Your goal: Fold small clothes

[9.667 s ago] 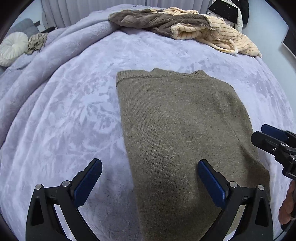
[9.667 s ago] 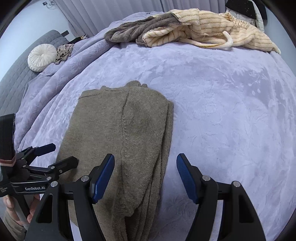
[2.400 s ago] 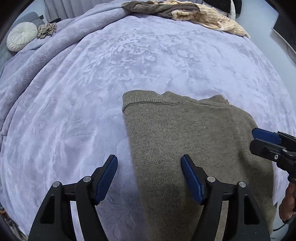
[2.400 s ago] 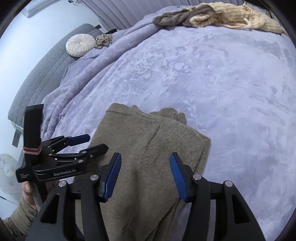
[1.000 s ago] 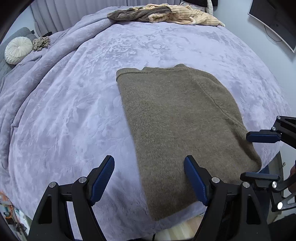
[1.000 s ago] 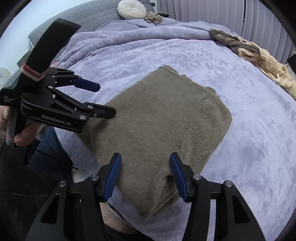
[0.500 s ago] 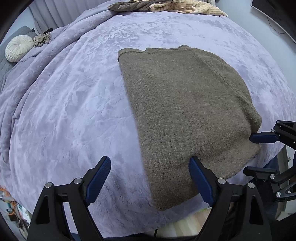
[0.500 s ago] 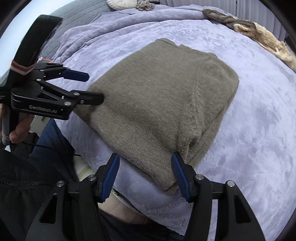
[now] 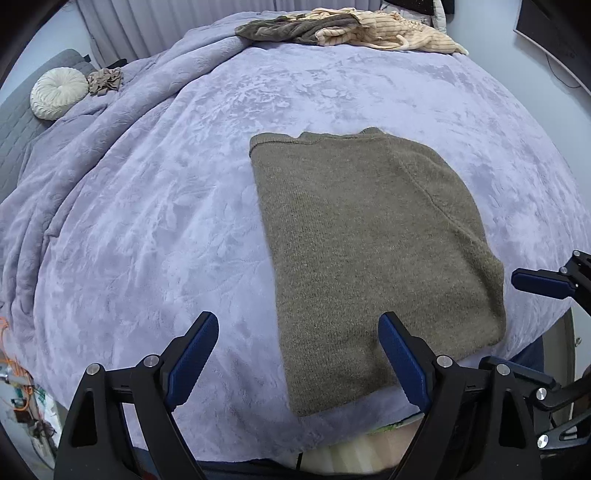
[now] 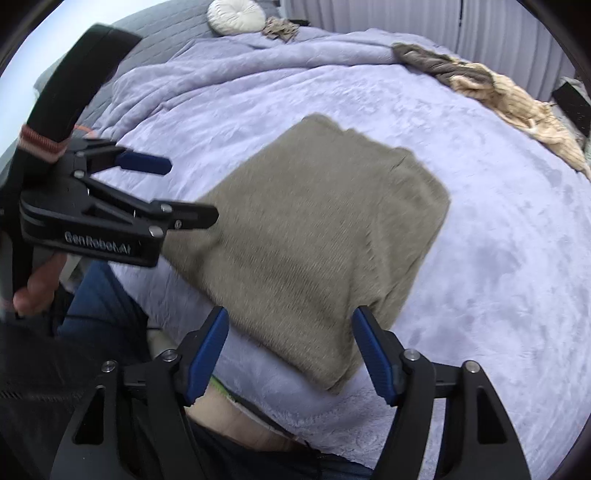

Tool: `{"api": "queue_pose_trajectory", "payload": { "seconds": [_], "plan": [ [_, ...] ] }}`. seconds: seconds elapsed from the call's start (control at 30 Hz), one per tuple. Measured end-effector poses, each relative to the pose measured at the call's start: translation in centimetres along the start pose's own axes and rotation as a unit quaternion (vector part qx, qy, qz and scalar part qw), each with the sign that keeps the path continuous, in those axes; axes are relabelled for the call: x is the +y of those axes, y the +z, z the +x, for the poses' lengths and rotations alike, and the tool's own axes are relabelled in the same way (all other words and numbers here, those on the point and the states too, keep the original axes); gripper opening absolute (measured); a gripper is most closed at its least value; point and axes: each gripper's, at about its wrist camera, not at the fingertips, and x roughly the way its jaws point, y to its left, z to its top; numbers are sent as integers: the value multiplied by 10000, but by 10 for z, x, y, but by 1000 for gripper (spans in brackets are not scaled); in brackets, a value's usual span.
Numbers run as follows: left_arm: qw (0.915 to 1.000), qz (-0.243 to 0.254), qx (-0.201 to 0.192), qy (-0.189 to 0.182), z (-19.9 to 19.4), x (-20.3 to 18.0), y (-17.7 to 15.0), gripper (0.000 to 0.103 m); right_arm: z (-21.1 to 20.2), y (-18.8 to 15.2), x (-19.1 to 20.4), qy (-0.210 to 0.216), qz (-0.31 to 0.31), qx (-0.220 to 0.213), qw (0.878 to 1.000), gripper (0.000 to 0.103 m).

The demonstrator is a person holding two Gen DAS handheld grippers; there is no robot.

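An olive-brown knit sweater [image 9: 365, 251] lies folded into a rectangle on the lavender blanket [image 9: 147, 221], its near hem at the bed's front edge. It also shows in the right wrist view [image 10: 314, 236]. My left gripper [image 9: 299, 358] is open and empty, held above the sweater's near left corner. My right gripper [image 10: 291, 350] is open and empty, held above the sweater's near right corner. Each gripper shows in the other's view, the left [image 10: 177, 192] and the right [image 9: 535, 325].
A heap of tan striped and brown clothes [image 9: 351, 29] lies at the far edge of the bed. A round white cushion [image 9: 59, 92] and a small crumpled cloth [image 9: 105, 79] sit at the far left. The bed's front edge [image 9: 332, 443] is just below the grippers.
Both grippers have pulled back toward the bed's front edge and stayed open. The sweater lies as before.
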Motion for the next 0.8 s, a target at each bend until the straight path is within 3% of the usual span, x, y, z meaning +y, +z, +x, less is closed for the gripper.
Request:
{"api": "queue_pose_trajectory", "payload": {
  "seconds": [0.17,0.23,0.33,0.43,0.6,0.8],
  "plan": [
    [9996,-248,79,71,6,-1,7,89,-1,18,-5,-460,270,173,9984,76],
    [9989,-423,-181,-70,0,1,8,89,-1,21,-6,-618,312,143,9975,77],
    [9986,-483,-203,-33,-4,-3,9,89,0,24,-9,-649,381,183,9970,77],
    [9989,-301,2,364,4,-9,10,89,1,25,-11,-681,375,219,9967,77],
    [9985,-443,329,47,16,-6,9,89,5,26,-14,-672,439,343,9962,77],
    [9978,-450,469,107,20,-6,14,89,10,28,-18,-671,414,434,9959,77]
  ]
}}
